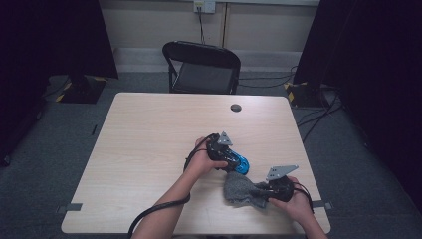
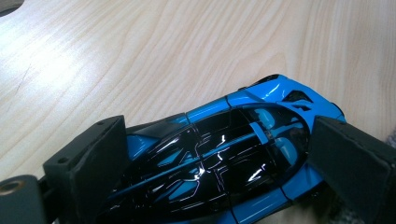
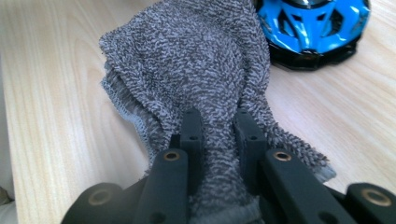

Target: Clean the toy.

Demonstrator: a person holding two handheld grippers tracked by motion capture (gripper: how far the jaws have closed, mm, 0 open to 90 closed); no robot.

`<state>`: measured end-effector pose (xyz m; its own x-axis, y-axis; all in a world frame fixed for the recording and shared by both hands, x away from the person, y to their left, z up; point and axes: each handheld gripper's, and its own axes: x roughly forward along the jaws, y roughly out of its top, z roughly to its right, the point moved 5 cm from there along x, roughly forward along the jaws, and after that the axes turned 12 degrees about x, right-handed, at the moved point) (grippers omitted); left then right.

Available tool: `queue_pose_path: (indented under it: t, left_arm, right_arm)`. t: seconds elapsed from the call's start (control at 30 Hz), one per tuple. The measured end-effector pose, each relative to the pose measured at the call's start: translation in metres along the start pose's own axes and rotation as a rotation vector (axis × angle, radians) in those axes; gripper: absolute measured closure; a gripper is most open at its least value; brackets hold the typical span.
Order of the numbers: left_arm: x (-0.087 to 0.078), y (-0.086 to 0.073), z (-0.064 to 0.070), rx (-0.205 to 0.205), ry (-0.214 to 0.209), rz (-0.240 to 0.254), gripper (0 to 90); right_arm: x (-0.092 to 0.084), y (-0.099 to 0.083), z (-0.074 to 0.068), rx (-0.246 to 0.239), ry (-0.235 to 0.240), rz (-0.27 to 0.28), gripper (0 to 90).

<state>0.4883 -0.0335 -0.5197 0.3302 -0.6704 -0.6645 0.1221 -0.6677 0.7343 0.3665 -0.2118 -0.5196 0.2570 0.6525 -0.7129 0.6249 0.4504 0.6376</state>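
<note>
A glossy blue and black toy car [image 2: 224, 154] lies on the wooden table [image 1: 149, 129], right of centre toward the near side. My left gripper [image 2: 219, 128] straddles it, one pad against each side of its body, so it is shut on the car [image 1: 242, 164]. To the right and nearer, my right gripper [image 3: 218, 116] is shut on a bunched grey terry cloth [image 3: 196, 60]. The cloth [image 1: 241, 189] spreads from those jaws toward the car's nose [image 3: 313, 23] and lies just short of it. In the high view the left gripper [image 1: 230, 160] and right gripper [image 1: 266, 191] are a hand's width apart.
A black folding chair [image 1: 201, 67] stands behind the table's far edge. A round dark cable hole [image 1: 236, 107] sits near the far right of the tabletop. Grey carpet surrounds the table, with cables and dark stands at both sides.
</note>
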Motion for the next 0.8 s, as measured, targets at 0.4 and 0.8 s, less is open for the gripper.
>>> queue_pose_path:
  t: [0.4, 0.8]
  left_arm:
    - [0.0, 0.0, 0.0, 0.002, 0.0, -0.001, 5.0]
    - [0.0, 0.0, 0.0, 0.0, 0.001, 0.001, 5.0]
  right_arm:
    - [-0.007, -0.002, 0.014, 0.046, -0.032, 0.014, 76.7]
    - [-0.011, -0.003, 0.023, 0.071, -0.057, 0.025, 76.6]
